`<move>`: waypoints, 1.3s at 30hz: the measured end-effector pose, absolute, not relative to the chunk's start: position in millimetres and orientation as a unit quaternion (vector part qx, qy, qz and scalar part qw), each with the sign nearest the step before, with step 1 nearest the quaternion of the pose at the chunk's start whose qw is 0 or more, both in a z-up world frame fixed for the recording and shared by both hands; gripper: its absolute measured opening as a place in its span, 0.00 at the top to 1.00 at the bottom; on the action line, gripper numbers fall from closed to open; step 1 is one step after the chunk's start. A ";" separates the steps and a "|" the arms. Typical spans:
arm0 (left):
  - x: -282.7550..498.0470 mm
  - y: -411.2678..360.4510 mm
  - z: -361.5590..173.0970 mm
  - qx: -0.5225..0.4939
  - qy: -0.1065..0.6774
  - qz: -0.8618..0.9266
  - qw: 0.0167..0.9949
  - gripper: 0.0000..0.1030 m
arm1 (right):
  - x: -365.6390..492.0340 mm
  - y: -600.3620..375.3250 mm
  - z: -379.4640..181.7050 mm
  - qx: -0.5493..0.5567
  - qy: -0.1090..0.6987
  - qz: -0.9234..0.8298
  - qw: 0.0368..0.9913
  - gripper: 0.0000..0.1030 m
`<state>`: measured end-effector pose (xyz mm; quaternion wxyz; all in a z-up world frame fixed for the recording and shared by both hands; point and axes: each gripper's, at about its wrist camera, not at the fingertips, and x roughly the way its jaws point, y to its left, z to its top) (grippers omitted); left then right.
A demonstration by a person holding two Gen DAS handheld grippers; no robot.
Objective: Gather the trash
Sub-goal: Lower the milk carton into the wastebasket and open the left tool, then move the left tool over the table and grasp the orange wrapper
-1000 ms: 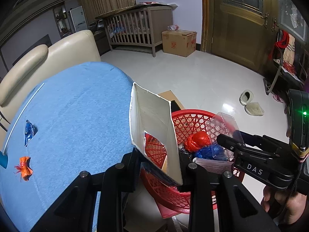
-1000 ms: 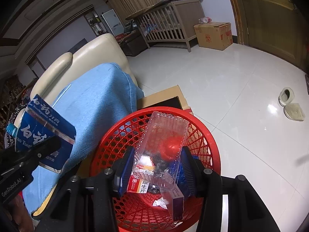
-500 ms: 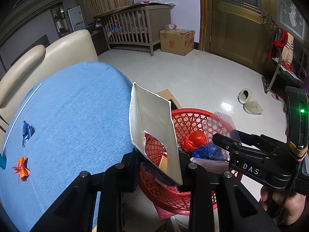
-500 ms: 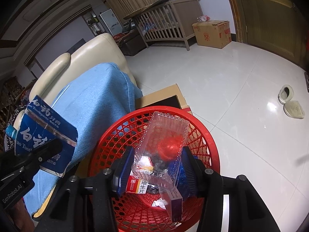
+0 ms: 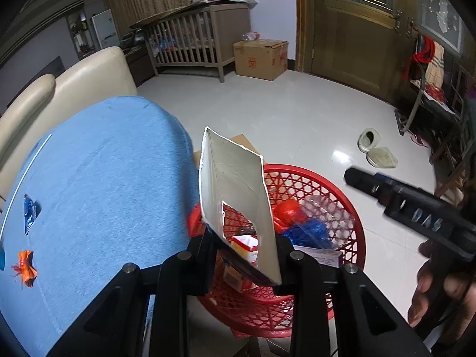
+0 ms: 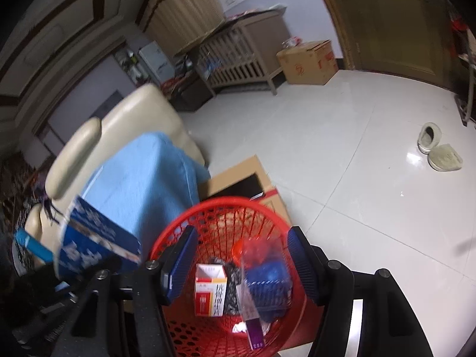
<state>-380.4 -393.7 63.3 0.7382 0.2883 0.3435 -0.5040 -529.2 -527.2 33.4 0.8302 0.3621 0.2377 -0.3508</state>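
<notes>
While the left gripper point(image 5: 241, 255) clamps the torn carton point(image 5: 235, 196), the right gripper's point(image 6: 241, 264) fingers have just spread above the red basket point(image 6: 208, 208).

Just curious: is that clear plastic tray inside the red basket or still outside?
Inside. The clear plastic tray lies among rubbish in the red basket.

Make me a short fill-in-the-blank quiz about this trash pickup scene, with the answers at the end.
1. The left tool is shut on a flattened ____.
2. The clear tray lies inside the red ____.
3. The right tool has just been opening, with its pads ____ the tray.
4. An orange wrapper lies on the ____ cloth.

Missing words: carton; basket; off; blue
</notes>
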 end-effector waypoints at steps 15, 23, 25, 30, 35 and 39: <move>-390.5 -421.0 40.2 0.307 0.375 -0.513 0.709 0.68 | -562.8 -543.5 46.8 0.384 0.187 -0.361 0.829 0.36; -391.5 -421.9 40.2 0.312 0.370 -0.508 0.713 0.26 | -562.5 -543.9 48.7 0.383 0.183 -0.358 0.831 0.36; -385.7 -419.9 43.3 0.305 0.378 -0.508 0.712 0.25 | -561.7 -543.1 50.4 0.382 0.182 -0.357 0.833 0.36; -362.4 -402.8 62.4 0.270 0.376 -0.501 0.731 0.25 | -557.1 -541.1 56.8 0.376 0.178 -0.353 0.838 0.36; -327.7 -373.9 83.7 0.235 0.366 -0.477 0.764 0.25 | -548.0 -537.0 62.2 0.370 0.180 -0.345 0.844 0.36; -290.4 -336.5 91.4 0.213 0.362 -0.438 0.795 0.24 | -533.3 -530.3 65.3 0.363 0.188 -0.332 0.850 0.36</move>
